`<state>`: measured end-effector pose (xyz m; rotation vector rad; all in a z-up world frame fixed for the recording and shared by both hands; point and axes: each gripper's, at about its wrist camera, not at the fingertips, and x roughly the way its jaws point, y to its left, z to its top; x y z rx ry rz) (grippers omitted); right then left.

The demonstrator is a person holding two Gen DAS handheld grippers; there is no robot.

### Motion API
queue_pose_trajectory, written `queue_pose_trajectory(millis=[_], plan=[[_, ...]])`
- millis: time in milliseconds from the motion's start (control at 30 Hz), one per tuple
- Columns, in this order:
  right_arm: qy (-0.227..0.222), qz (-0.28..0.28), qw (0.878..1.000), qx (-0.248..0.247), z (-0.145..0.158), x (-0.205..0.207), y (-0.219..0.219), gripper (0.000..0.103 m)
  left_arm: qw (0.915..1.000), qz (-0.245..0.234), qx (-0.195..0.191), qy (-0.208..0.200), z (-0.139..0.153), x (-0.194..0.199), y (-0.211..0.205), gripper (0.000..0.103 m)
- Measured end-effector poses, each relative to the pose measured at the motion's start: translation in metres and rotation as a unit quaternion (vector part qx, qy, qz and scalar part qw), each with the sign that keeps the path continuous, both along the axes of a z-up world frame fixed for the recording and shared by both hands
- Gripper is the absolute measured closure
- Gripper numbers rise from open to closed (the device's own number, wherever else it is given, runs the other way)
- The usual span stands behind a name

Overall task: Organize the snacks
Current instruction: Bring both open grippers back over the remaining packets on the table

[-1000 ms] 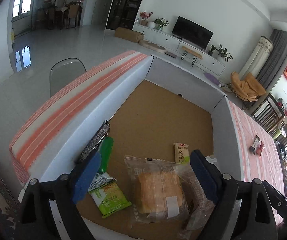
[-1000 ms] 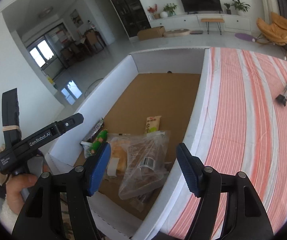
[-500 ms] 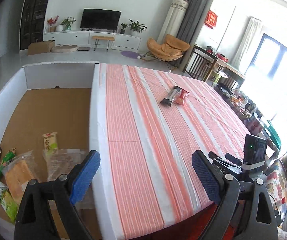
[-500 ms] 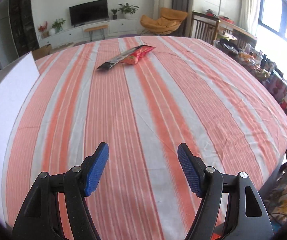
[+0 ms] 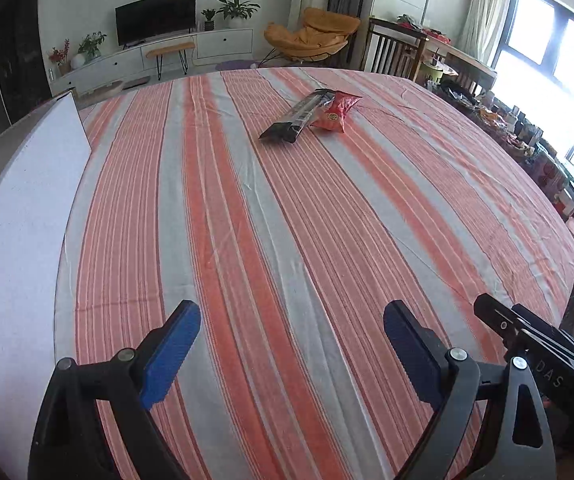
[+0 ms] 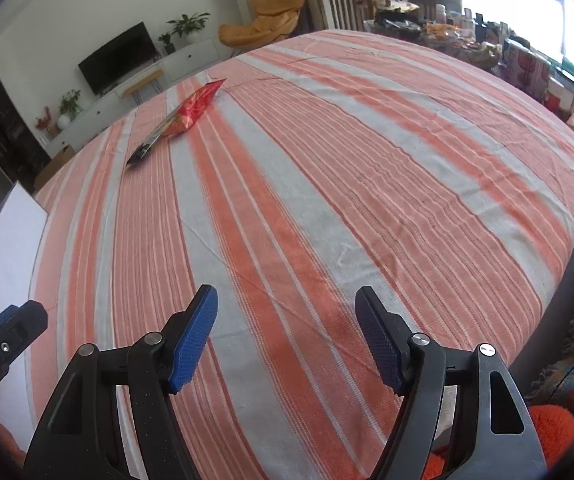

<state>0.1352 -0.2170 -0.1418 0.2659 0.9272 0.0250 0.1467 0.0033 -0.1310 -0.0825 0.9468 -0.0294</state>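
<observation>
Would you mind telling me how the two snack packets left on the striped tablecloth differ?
The black packet is long, narrow and flat; the red packet is shorter, wider and puffier. The black one reaches nearer the cameras, while the red one sits further back. Both lie side by side, touching, on the tablecloth.

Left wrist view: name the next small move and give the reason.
Probably carry the left gripper forward across the striped tablecloth toward the black snack packet lying against the red snack packet. Its fingers stand open with nothing between them, and both packets lie far ahead, outside the white box wall.
</observation>
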Motion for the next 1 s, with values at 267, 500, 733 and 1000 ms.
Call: queue_pose_trajectory(millis=[267, 500, 733, 1000], plan=[[0.0, 0.0, 1.0, 0.021, -0.002, 0.003, -0.006, 0.028, 0.999, 0.007, 0.041, 0.015, -0.035, 0.027, -0.003, 0.006], [0.008, -0.003, 0.999, 0.031, -0.004, 0.006, -0.009, 0.028, 0.999, 0.015, 0.04, 0.014, -0.039, 0.032, 0.001, 0.0], [0.013, 0.004, 0.999, -0.043, 0.0, 0.016, 0.01, 0.028, 0.9988, 0.022, 0.042, 0.008, -0.038, 0.03, -0.001, 0.0], [0.038, 0.035, 0.992, -0.112, -0.01, 0.023, 0.032, 0.027, 0.9988, 0.024, 0.042, 0.008, -0.038, 0.029, -0.001, 0.0]])
